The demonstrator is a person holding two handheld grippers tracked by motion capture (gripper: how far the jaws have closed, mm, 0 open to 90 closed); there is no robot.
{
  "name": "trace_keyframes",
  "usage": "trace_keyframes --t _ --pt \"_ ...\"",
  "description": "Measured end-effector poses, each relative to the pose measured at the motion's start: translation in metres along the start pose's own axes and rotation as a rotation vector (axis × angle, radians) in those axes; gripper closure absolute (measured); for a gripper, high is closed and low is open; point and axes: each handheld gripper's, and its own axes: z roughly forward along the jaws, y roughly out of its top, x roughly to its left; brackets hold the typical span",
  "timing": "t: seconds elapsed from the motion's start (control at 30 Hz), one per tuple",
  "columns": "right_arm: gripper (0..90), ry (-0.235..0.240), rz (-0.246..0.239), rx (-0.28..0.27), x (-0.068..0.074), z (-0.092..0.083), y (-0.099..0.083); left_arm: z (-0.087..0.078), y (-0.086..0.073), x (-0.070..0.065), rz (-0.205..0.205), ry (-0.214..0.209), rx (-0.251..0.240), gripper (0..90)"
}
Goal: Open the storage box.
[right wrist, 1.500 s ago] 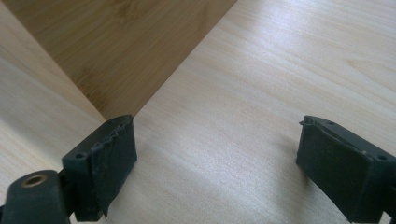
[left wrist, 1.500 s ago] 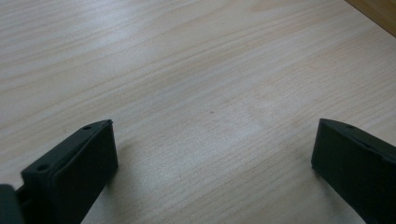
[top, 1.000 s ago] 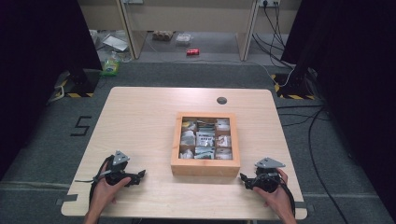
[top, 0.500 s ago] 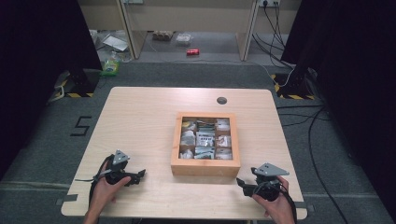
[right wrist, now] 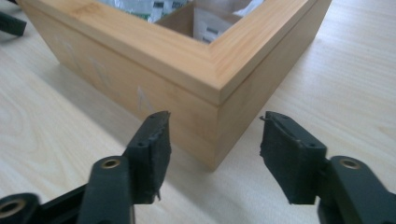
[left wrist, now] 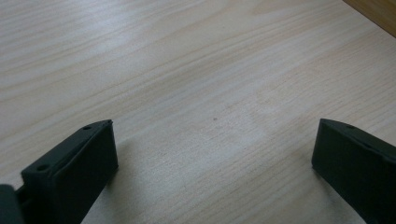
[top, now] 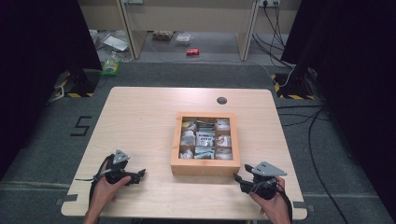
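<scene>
We see a light wooden table [top: 140, 112] with a square wooden box [top: 205, 166] sitting a bit right of the middle. The box has little compartments inside, and small packets [top: 204, 138] fill them. The left gripper [top: 133, 176] sits near the near left corner of the table, held by the person's left hand [top: 105, 184]. It points to the right, toward the box, but it is well apart from it. In the left gripper view its two black jaws stand wide apart with only bare table between them, so they hold nothing. The right gripper [top: 240, 179] sits at the near right side, held by the right hand [top: 273, 203]. It points left and its tips are just beside the near right corner of the box. In the right gripper view the box corner [right wrist: 217, 100] stands right in front of the gap. The jaws have just been closing, but they are still apart and nothing is between them. They do not touch the box. A small dark round spot [top: 222, 100] sits on the far part of the table, past the box.
</scene>
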Motion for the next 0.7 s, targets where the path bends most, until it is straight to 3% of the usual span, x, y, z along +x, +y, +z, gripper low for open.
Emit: trace_keyframes --t 0.2,0.47,0.7 --pt "49.8 0.007 0.005 -0.039 0.0007 0.0017 0.0039 0.0002 0.0002 0.0002 0.001 0.000 0.000 0.0" --pt "54.4 0.010 -0.035 -0.040 0.0045 0.0068 0.0064 0.0004 0.0003 0.0003 0.000 -0.001 -0.001 0.0" --pt "56.3 0.010 -0.033 -0.047 0.0029 0.0074 0.0068 0.0010 0.0007 0.0007 0.000 0.000 -0.003 0.0"
